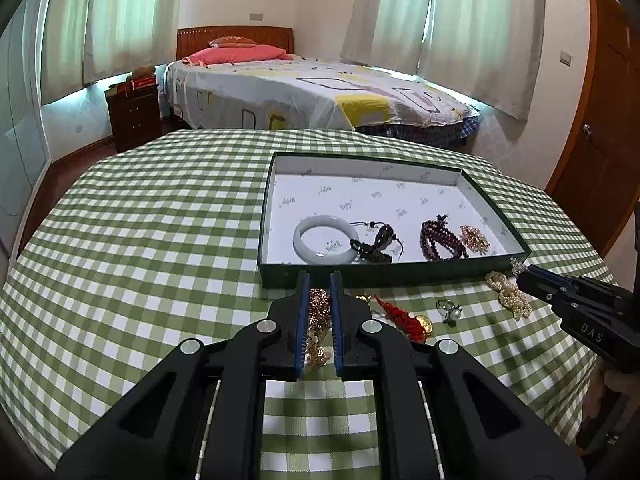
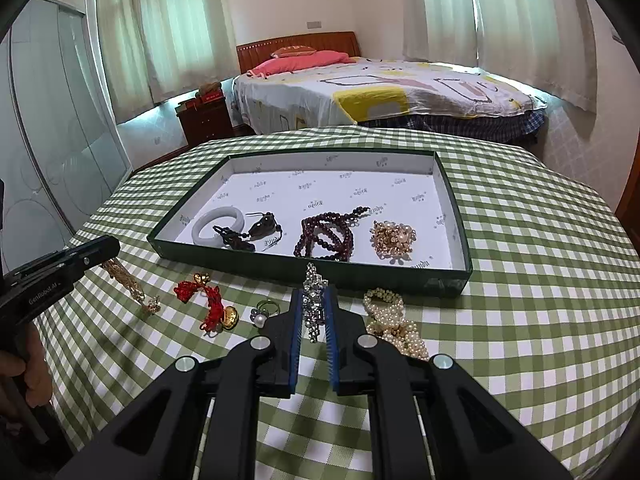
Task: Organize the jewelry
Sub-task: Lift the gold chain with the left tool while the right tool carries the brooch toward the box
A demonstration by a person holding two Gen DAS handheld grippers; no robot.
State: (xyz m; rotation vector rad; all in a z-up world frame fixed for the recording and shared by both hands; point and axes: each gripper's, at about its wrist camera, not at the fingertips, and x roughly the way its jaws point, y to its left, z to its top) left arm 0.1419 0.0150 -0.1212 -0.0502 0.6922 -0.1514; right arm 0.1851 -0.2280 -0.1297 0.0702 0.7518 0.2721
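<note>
Behind green-checked tablecloth (image 1: 160, 220): bed (image 1: 320, 92), curtained windows (image 1: 460, 20).

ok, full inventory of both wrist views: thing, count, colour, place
tray: 1, dark green, white lining, on checked cloth
bangle: 1, pale white, tray left
dark cord pendant: 1, brown-black, beside bangle
bead strand: 1, dark red, tray middle
gold cluster: 1, gold, tray right
red knot charm: 1, red with gold bells, on cloth
pearl ring: 1, on cloth
pearl strand: 1, cream, cloth by tray
gold chain: 1, in left gripper
crystal piece: 1, silver, in right gripper
</note>
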